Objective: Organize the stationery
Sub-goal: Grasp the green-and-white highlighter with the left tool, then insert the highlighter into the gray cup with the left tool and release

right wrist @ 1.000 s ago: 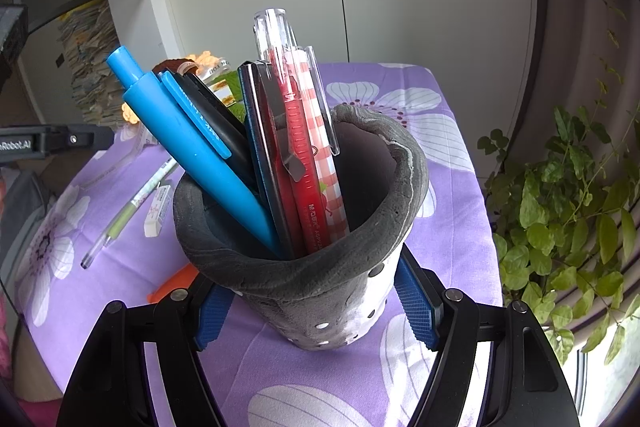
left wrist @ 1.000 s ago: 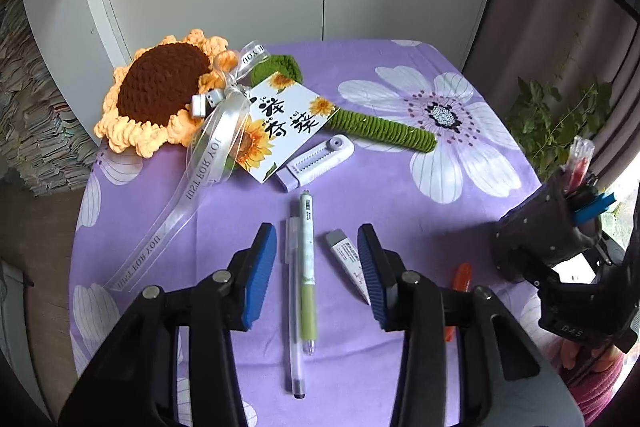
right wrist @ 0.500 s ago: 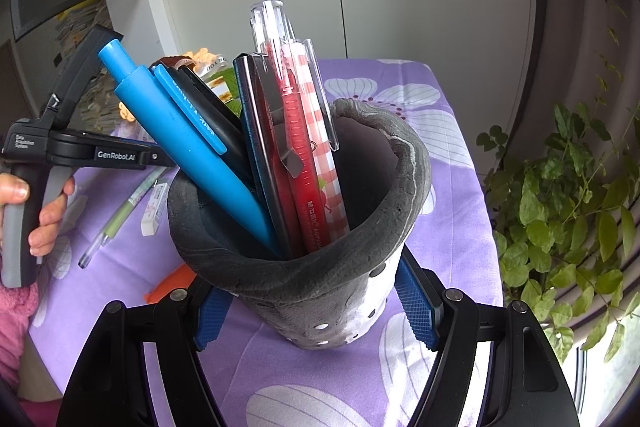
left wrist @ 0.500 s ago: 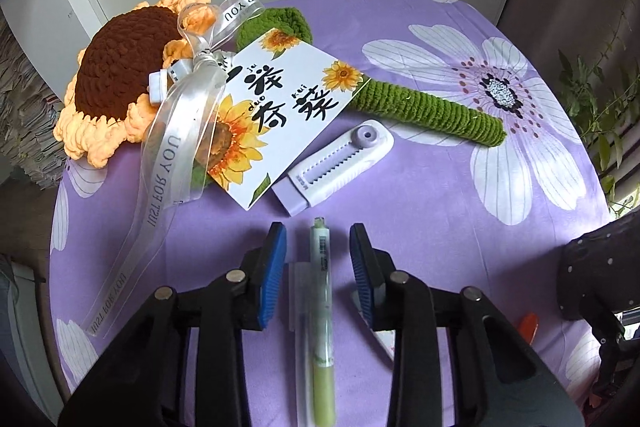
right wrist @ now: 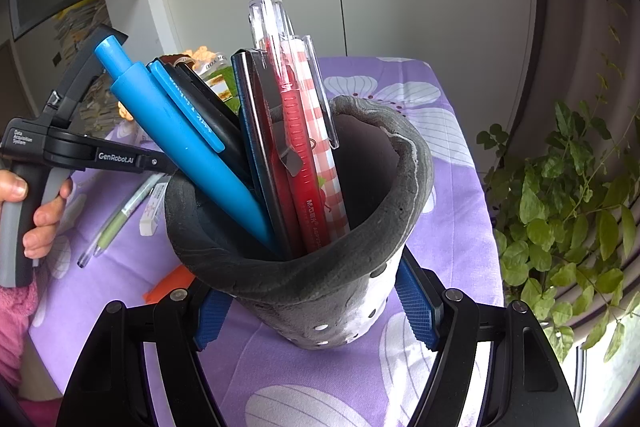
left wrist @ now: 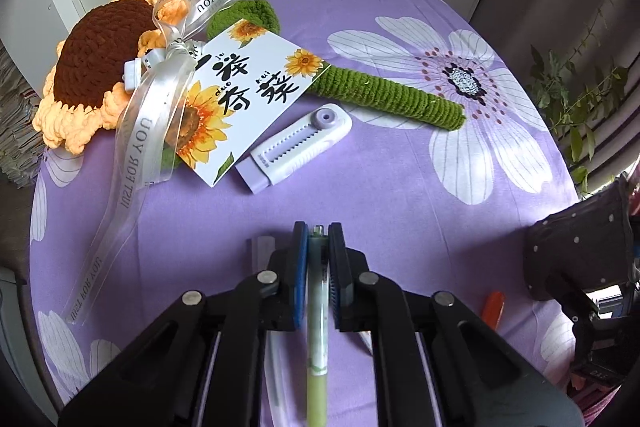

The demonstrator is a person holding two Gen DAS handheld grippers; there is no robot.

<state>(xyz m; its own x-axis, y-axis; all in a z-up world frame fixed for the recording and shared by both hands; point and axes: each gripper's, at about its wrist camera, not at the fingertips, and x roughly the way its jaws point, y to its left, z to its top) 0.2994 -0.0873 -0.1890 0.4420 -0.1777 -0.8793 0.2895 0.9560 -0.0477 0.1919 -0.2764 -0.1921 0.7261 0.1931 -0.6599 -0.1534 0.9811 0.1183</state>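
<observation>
Purple flowered tablecloth [left wrist: 400,187] over a small table, white cupboard doors behind, a leafy plant at one side.

Left wrist view: left gripper [left wrist: 318,259] is clamped on the green pen [left wrist: 317,339], blue pads pressed to the barrel near its top end; the pen lies flat on the cloth, not yet lifted. A clear pen [left wrist: 262,249] lies just beside it, half hidden by the left-hand finger. Farther off lies a white and lilac retractable eraser [left wrist: 296,147], next to the crocheted sunflower [left wrist: 104,67] with its card and ribbon (decoration, apparently not stationery to sort). An orange item [left wrist: 492,309] shows near the holder.

Right wrist view: right gripper [right wrist: 316,315] grips the grey pen holder [right wrist: 320,287] low on its sides, holding it upright on the table. Several pens stand inside already, a blue pen [right wrist: 180,147] and red cutter [right wrist: 298,163] among them. A small white eraser [right wrist: 154,211] lies by the green pen.

Judgement: partly done; green pen, clear pen, erasers and orange item are left.
</observation>
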